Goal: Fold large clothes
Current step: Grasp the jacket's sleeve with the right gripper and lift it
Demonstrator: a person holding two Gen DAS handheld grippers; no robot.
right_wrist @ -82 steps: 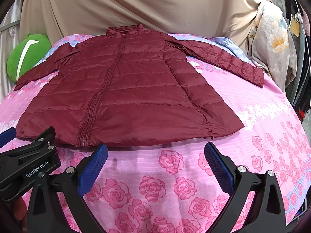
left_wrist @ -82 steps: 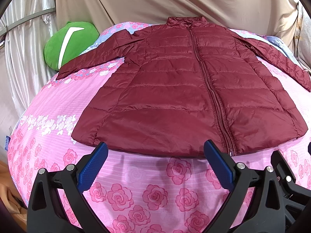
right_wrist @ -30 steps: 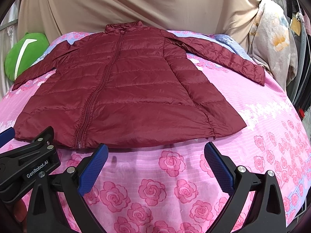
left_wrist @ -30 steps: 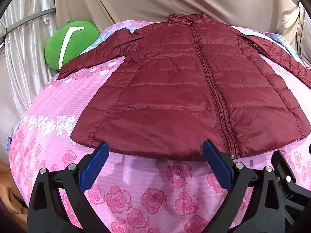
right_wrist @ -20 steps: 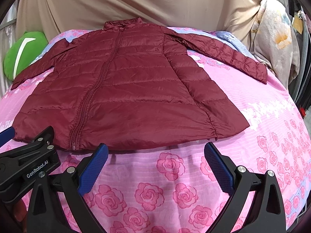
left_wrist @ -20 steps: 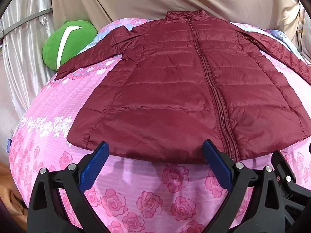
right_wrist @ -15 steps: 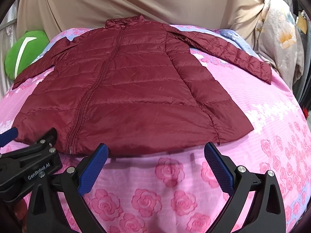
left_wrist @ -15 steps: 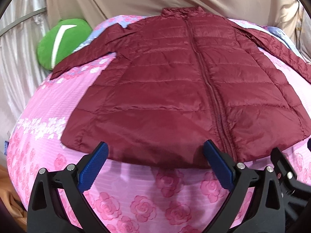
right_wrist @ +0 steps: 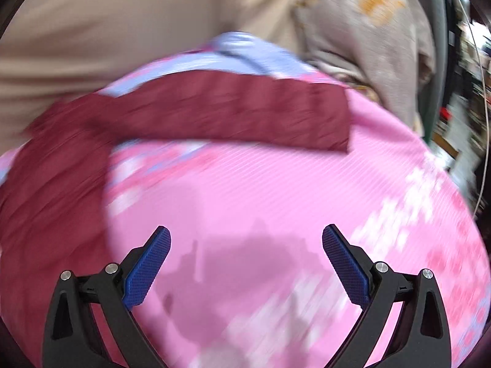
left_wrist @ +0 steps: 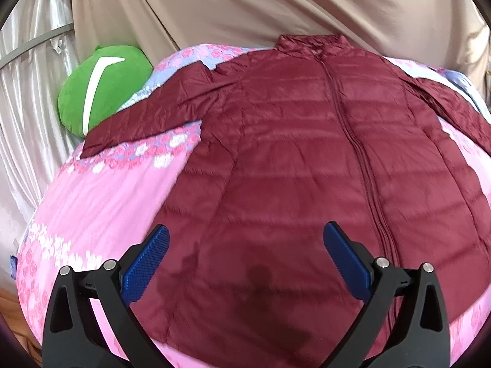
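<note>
Maroon jacket (left_wrist: pixel 307 168) lies flat on the bed (left_wrist: pixel 116 196), sleeves out, ready for folding; both hand-held grippers, left (left_wrist: pixel 245 260) and right (right_wrist: pixel 245 260), hover spread, empty.

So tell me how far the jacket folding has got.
Done: the jacket lies flat, zipped, sleeves spread on the bedsheet. No fold shows. In hand: nothing is gripped; the left tool is open above the hem, the right tool open facing the right sleeve. Left: every fold.

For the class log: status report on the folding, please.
Left gripper open over maroon quilted jacket. Right gripper open over pink floral sheet. Jacket flat, unfolded. Nothing in the way.
</note>
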